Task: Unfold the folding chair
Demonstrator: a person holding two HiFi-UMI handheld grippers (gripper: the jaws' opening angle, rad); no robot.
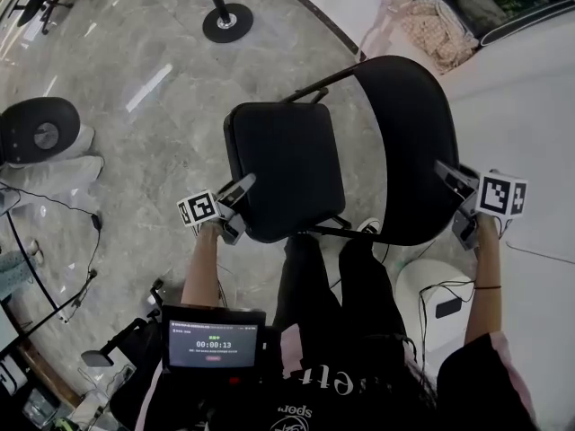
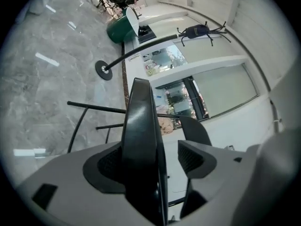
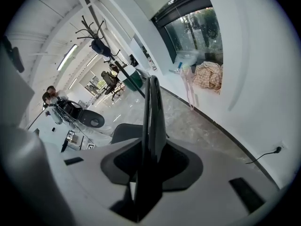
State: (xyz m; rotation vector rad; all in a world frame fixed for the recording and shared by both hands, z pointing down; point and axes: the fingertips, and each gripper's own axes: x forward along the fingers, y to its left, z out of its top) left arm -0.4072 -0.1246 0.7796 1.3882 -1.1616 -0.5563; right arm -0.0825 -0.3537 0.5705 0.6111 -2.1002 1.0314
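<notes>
A black folding chair stands on the marble floor in front of me, its seat (image 1: pixel 286 160) to the left and its rounded backrest (image 1: pixel 404 142) to the right. My left gripper (image 1: pixel 244 187) is at the seat's near left edge. In the left gripper view the seat edge (image 2: pixel 141 126) runs between the jaws, which stand wide, with a clear gap on the right side. My right gripper (image 1: pixel 452 180) is at the backrest's right edge. In the right gripper view the thin backrest edge (image 3: pixel 153 112) is clamped between the pads.
A stanchion base (image 1: pixel 226 22) stands on the floor beyond the chair. A round black device (image 1: pixel 40 131) and cables lie at the left. A white unit (image 1: pixel 436 299) sits by my right leg. A screen (image 1: pixel 213 344) hangs at my chest. Patterned cloth (image 1: pixel 431 25) lies by the window.
</notes>
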